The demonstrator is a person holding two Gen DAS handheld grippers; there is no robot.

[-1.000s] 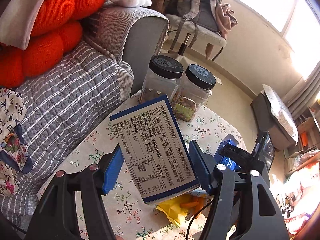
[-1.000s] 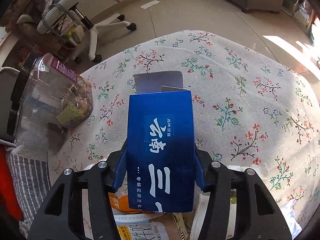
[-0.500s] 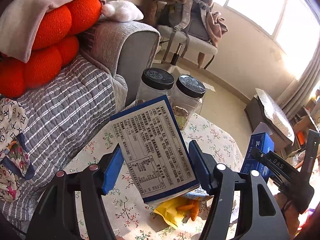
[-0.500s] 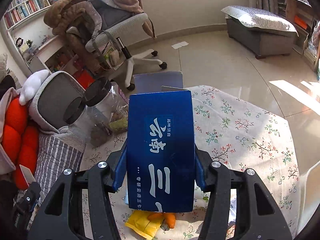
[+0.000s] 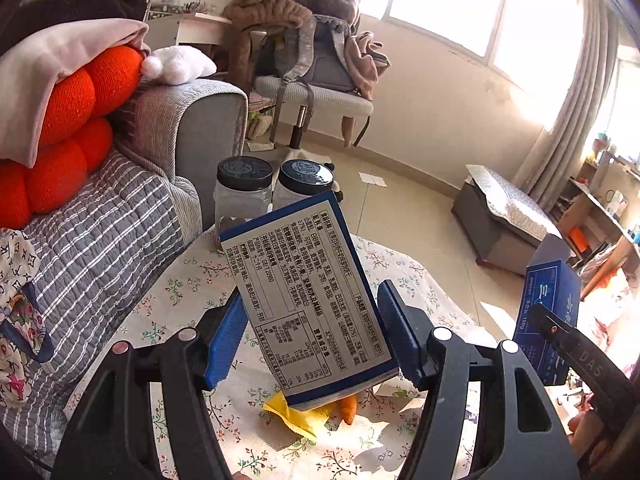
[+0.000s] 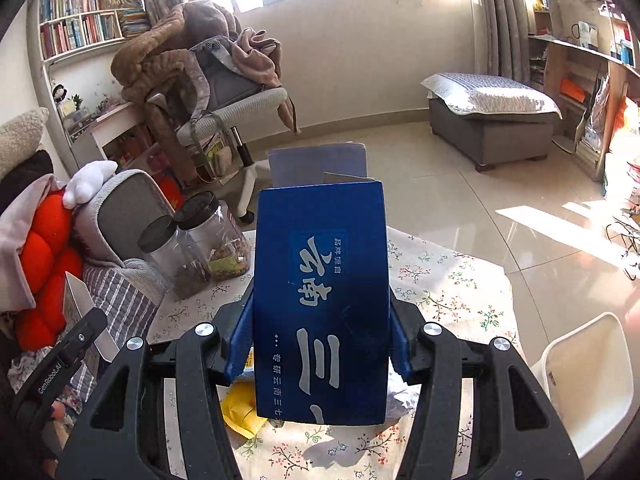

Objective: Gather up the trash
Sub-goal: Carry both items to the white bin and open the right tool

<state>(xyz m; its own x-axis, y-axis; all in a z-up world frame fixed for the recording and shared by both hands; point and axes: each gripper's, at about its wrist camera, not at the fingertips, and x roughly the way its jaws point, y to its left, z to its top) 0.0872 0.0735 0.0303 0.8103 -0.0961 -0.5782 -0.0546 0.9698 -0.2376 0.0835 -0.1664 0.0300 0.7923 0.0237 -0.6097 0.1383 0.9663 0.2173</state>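
Both boxes came up off the worktop (image 6: pixel 448 276): left gripper (image 5: pixel 312 340) clamped the label box (image 5: pixel 308 300), right gripper (image 6: pixel 320 344) the blue box (image 6: pixel 320 300). Yellow wrapper (image 5: pixel 296 414) lay below the jaws, uncollected; white bin (image 6: pixel 592 380) sat right.

Each gripper is itself loaded: the left gripper (image 5: pixel 310 332) is clamped on a box with a printed white label (image 5: pixel 308 296), the right gripper (image 6: pixel 320 336) on a dark blue box (image 6: pixel 322 300), and each box blocks the middle of its own view. On the floral tablecloth (image 6: pixel 452 280), two black-lidded jars (image 6: pixel 192 248) stand together at the far left edge, against the grey sofa arm (image 5: pixel 200 128). A yellow wrapper (image 5: pixel 300 412) lies below the boxes. The cloth to the right of the blue box lies bare, with a white bin (image 6: pixel 592 376) just off its near right corner. Beyond the table, open tiled floor (image 6: pixel 460 184) runs to a grey ottoman (image 6: pixel 492 120).
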